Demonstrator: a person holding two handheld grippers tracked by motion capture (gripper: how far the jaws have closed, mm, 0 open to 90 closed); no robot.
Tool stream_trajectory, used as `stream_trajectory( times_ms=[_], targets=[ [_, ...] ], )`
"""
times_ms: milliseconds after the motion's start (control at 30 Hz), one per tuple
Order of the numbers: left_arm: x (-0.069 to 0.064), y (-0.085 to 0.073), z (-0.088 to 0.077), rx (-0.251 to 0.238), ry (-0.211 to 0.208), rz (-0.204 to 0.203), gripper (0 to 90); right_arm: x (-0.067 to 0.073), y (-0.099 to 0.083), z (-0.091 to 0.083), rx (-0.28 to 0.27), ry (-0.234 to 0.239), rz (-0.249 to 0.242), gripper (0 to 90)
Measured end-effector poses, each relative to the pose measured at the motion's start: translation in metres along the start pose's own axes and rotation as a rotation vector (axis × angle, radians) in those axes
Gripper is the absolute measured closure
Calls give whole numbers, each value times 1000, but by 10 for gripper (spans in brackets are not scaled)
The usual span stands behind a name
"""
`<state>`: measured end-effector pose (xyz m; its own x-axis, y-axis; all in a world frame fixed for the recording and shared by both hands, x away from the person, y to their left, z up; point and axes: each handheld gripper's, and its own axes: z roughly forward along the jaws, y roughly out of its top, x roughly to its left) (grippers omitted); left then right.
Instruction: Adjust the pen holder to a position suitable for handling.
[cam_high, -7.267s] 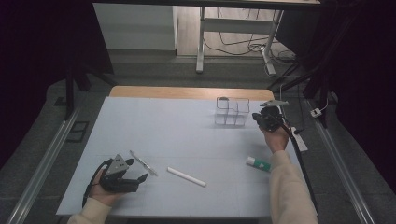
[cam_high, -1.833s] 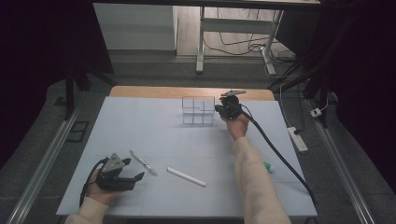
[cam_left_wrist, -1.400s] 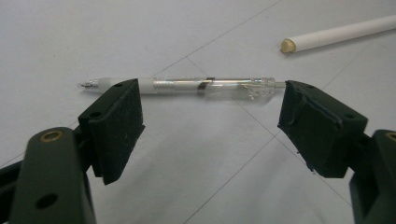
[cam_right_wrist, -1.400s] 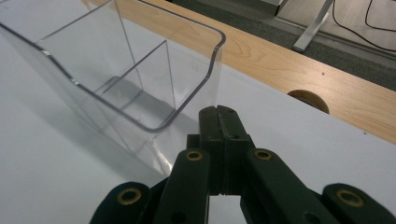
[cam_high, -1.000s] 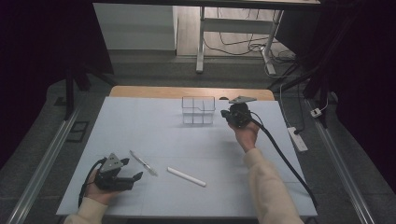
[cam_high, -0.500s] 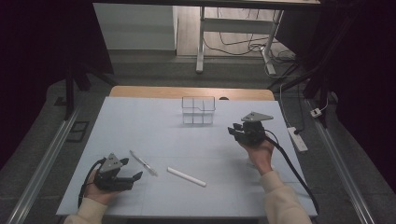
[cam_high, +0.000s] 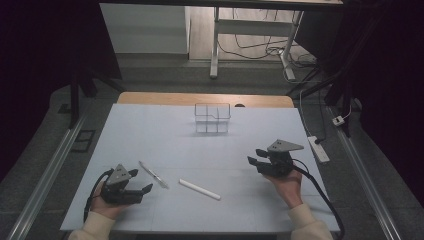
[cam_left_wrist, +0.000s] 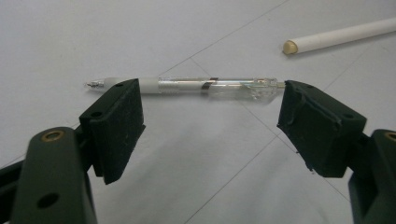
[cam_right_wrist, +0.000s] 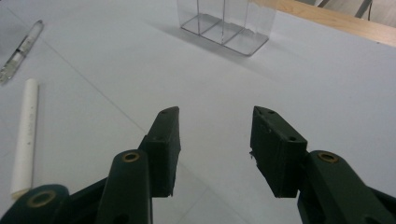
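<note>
Claws (cam_high: 255, 161) two; pen (cam_high: 153, 174) one

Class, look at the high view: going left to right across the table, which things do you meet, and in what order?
Left claw → clear pen → white stick → right claw

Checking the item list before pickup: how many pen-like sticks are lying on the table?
2. A clear pen lies in front of the left tongs, apart from them. A white stick lies just right of the pen, near the table's front middle. The clear organizer at the back looks empty.
</note>
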<state>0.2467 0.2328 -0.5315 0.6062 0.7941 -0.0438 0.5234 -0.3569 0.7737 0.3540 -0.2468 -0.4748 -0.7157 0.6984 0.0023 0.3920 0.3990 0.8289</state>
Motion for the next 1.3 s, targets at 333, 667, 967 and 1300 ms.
stream_trajectory(
  times_ms=[333,667,967,1300],
  targets=[
    [2,0,-1,-10,-5,-3,228,7,-14,-21,-68,73,-22,487],
    [1,3,-1,-16,-6,14,229,4,-30,-32,-83,86,-38,459],
    [3,14,-6,-25,-30,70,251,2,-39,-35,-74,68,-58,447],
    [4,32,-17,18,-68,191,257,-1,-49,-35,-66,64,-42,447]
  ],
)
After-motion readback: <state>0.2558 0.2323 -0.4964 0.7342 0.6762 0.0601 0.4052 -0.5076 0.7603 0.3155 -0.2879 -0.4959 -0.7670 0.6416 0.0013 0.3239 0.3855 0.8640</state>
